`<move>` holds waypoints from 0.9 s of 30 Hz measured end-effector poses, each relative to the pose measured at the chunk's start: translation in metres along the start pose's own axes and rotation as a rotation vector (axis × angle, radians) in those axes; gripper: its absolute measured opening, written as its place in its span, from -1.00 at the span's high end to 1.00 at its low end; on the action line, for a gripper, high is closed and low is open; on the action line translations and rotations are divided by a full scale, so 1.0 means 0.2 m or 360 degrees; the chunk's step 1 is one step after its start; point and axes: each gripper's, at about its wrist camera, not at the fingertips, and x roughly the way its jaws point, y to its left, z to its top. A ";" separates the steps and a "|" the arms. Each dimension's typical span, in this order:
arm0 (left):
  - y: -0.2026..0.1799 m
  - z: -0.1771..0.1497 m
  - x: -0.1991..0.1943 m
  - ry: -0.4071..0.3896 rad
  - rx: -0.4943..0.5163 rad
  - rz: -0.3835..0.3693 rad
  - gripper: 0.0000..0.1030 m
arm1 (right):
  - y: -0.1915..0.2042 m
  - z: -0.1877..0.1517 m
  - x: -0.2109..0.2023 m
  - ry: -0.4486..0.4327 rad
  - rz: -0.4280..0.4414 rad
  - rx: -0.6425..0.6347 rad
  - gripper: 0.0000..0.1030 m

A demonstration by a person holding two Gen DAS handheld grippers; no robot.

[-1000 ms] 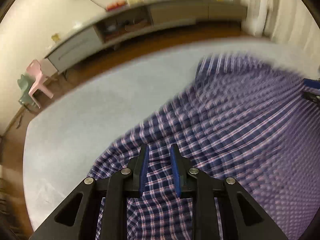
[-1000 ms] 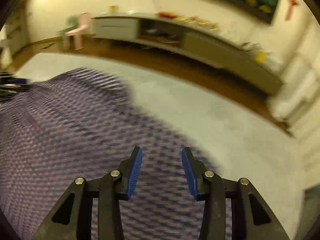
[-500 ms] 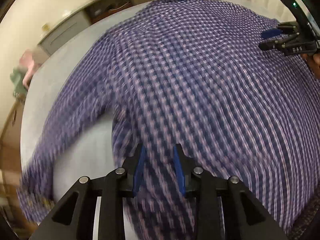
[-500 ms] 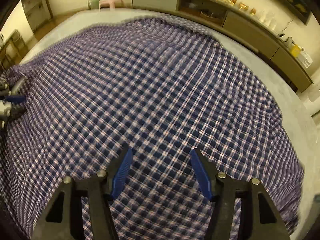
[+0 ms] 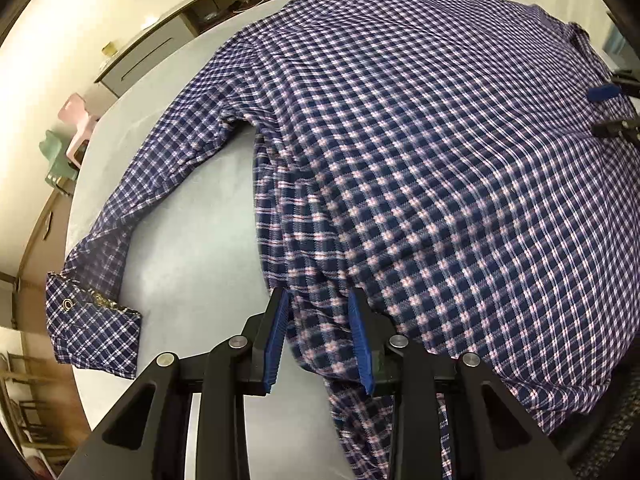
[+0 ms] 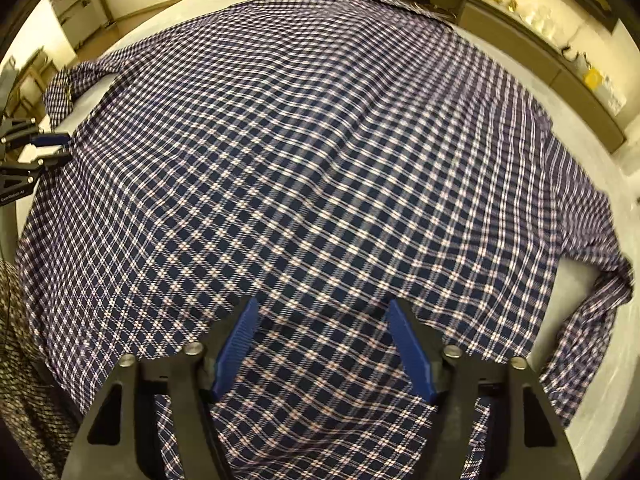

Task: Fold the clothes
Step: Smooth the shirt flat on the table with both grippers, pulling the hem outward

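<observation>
A blue, white and pink checked shirt lies spread flat on a grey table, back up, collar at the far edge. It fills the right wrist view. Its left sleeve stretches out to a cuff near the table edge. My left gripper is open over the shirt's near left hem, cloth between its blue pads. My right gripper is wide open over the near right hem. The right sleeve lies bunched at the right.
A long low cabinet with small items runs along the far wall. Pink and green child chairs stand on the floor to the left. The table edge is close at the right. A tweed-clad body is at the near edge.
The shirt has been swung down and spread flat on the table. Both grippers have opened wider and let go of the hem.
</observation>
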 end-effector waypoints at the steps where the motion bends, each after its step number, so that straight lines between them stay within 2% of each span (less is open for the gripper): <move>1: 0.05 0.02 -0.03 -0.0073 -0.0046 -0.0004 0.41 | -0.03 -0.01 0.07 0.0011 0.0028 -0.0015 -0.40; 3: 0.14 0.15 -0.05 -0.0218 -0.0181 0.0002 0.40 | -0.09 -0.02 0.15 -0.0001 0.0083 0.0018 -0.40; 5: 0.20 0.24 -0.04 -0.0244 -0.0228 0.0095 0.38 | -0.22 0.03 0.25 -0.0095 -0.0026 0.0067 -0.40; 7: 0.24 0.37 0.06 -0.0273 -0.0227 0.0203 0.37 | -0.38 0.09 0.35 -0.0196 -0.0176 0.0148 -0.40; 8: 0.24 0.39 0.04 -0.0255 -0.0253 0.0211 0.37 | -0.46 0.12 0.41 -0.0230 -0.0236 0.0206 -0.40; 11: 0.28 0.52 0.15 -0.0149 -0.0363 0.0186 0.37 | -0.68 0.18 0.70 -0.0215 -0.0248 0.0287 -0.41; 12: 0.29 0.55 0.21 -0.0105 -0.0369 0.0209 0.36 | -0.78 0.17 0.76 -0.0240 -0.0198 0.0314 -0.47; 13: 0.31 0.55 0.23 -0.0118 -0.0384 0.0239 0.34 | -0.83 0.19 0.82 -0.0243 -0.0180 0.0316 -0.48; 15: 0.41 0.65 0.28 -0.0116 -0.0479 0.0217 0.34 | -0.92 0.25 0.93 -0.0232 -0.0165 0.0307 -0.48; 17: 0.50 0.75 0.33 -0.0113 -0.0550 0.0191 0.31 | -0.99 0.29 1.05 -0.0245 -0.0168 0.0295 -0.48; 22: 0.54 0.98 0.43 -0.0150 -0.0529 0.0289 0.31 | -1.05 0.40 1.27 -0.0331 -0.0204 0.0314 -0.49; 25: 0.52 1.01 0.38 -0.0182 -0.0477 0.0387 0.31 | -1.03 0.57 1.33 -0.0425 -0.0258 0.0353 -0.51; 27: 0.48 0.97 0.30 -0.0165 -0.0449 0.0429 0.31 | -1.05 0.64 1.37 -0.0472 -0.0284 0.0367 -0.53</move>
